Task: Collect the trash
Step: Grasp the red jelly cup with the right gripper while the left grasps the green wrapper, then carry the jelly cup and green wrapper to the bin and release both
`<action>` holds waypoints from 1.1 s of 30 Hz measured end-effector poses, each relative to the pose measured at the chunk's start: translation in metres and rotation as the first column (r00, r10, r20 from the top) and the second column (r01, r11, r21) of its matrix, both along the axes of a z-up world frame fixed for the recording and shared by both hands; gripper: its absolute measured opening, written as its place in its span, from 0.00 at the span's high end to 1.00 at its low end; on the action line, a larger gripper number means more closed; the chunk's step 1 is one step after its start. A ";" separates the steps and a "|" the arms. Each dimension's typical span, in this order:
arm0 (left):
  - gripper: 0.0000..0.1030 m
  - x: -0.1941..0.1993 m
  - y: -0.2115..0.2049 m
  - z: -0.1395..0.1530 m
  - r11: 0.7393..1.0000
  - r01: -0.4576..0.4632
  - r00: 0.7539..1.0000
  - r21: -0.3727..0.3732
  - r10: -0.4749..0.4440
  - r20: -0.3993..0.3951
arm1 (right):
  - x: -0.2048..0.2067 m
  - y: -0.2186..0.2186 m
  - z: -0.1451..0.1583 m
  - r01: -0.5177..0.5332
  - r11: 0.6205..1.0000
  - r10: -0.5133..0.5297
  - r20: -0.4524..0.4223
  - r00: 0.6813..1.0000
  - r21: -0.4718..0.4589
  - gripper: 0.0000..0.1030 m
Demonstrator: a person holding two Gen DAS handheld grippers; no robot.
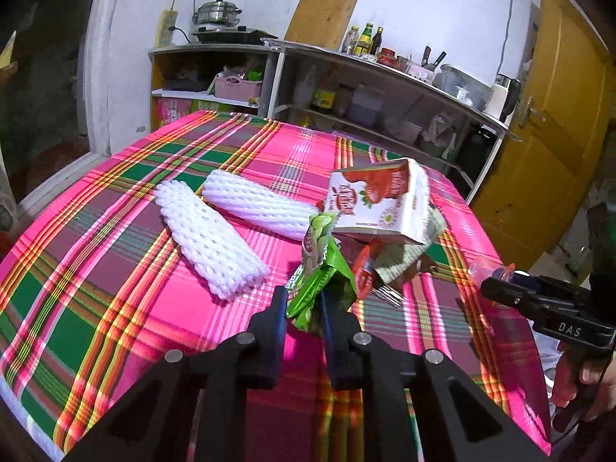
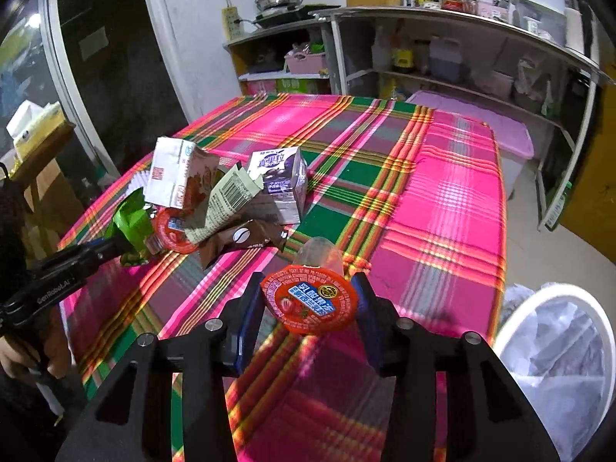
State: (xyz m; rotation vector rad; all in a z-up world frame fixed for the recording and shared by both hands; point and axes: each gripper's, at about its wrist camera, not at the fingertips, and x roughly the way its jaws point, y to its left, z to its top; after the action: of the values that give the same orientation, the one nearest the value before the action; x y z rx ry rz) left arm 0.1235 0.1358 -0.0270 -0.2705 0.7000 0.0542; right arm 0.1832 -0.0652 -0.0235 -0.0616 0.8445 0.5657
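With the left gripper (image 1: pixel 304 304) clenched on the green wrapper (image 1: pixel 321 281) beside the pile near the worktop's (image 1: pixel 115 231) middle, and the right gripper (image 2: pixel 308 308) grasping the jelly cup (image 2: pixel 310 300), lift both clear before crossing the worktop's right edge to the bin (image 2: pixel 554 350).

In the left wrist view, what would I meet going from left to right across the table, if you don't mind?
Foam net → second foam net → green wrapper → red-and-white carton → right tool with a jelly cup.
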 end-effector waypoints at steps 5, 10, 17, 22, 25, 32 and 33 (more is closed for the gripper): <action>0.84 -0.015 -0.013 0.010 1.000 0.021 1.000 0.001 -0.021 0.019 | -0.018 -0.018 0.010 0.037 0.999 -0.037 0.014 0.999 0.035 0.55; 0.84 -0.028 -0.036 0.022 0.998 0.068 0.997 0.003 -0.068 0.039 | -0.041 -0.039 0.020 0.081 0.994 -0.083 0.036 0.996 0.067 0.55; 0.84 -0.036 -0.074 0.034 0.988 0.152 0.987 0.011 -0.152 0.054 | -0.070 -0.072 0.035 0.140 0.986 -0.148 0.086 0.985 0.090 0.55; 0.84 -0.040 -0.105 0.039 0.975 0.221 0.973 0.017 -0.222 0.060 | -0.083 -0.097 0.040 0.193 0.975 -0.204 0.098 0.974 0.108 0.55; 0.84 -0.041 -0.121 0.041 0.966 0.259 0.964 0.019 -0.259 0.062 | -0.088 -0.109 0.040 0.221 0.968 -0.233 0.096 0.968 0.115 0.55; 0.84 -0.039 -0.152 0.049 0.943 0.332 0.940 0.025 -0.333 0.068 | -0.096 -0.137 0.038 0.284 0.951 -0.295 0.091 0.951 0.119 0.55; 0.84 -0.037 -0.156 0.049 0.939 0.342 0.937 0.025 -0.343 0.069 | -0.097 -0.140 0.038 0.294 0.948 -0.305 0.090 0.948 0.119 0.55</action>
State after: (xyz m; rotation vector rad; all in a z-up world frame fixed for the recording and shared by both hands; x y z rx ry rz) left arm 0.0861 -0.0198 0.0224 -0.1340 0.6664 -0.2829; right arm 0.0862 -0.2056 0.0142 0.1297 0.7010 0.3151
